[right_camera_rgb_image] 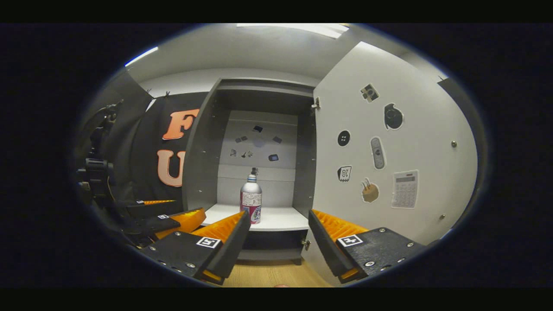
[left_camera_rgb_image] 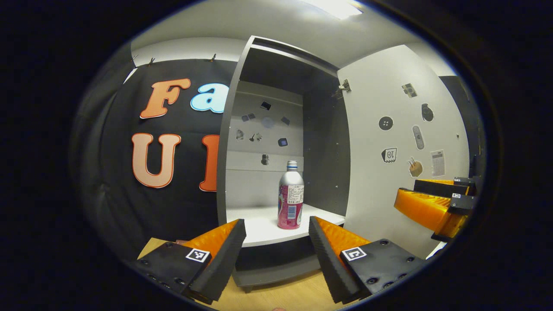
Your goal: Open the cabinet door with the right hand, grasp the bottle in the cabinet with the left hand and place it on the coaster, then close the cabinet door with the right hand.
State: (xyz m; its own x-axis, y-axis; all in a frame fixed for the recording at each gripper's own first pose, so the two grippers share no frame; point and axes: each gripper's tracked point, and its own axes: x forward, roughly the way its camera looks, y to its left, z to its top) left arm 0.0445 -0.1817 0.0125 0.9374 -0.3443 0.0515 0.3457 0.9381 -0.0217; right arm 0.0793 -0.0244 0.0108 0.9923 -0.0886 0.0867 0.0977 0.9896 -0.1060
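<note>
The left claw (left_camera_rgb_image: 276, 242) is wide open at the bottom middle of the left gripper view, holding nothing. The right claw (right_camera_rgb_image: 278, 233) is open too. The bottle (left_camera_rgb_image: 290, 195) stands upright mid-frame on the cabinet shelf (left_camera_rgb_image: 259, 222), door (left_camera_rgb_image: 402, 142) open at right.

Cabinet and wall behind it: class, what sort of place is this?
Probably a staged recording booth, not a home: a black cloth wall, an open cabinet holding one bottle, and stickers on its door.
</note>
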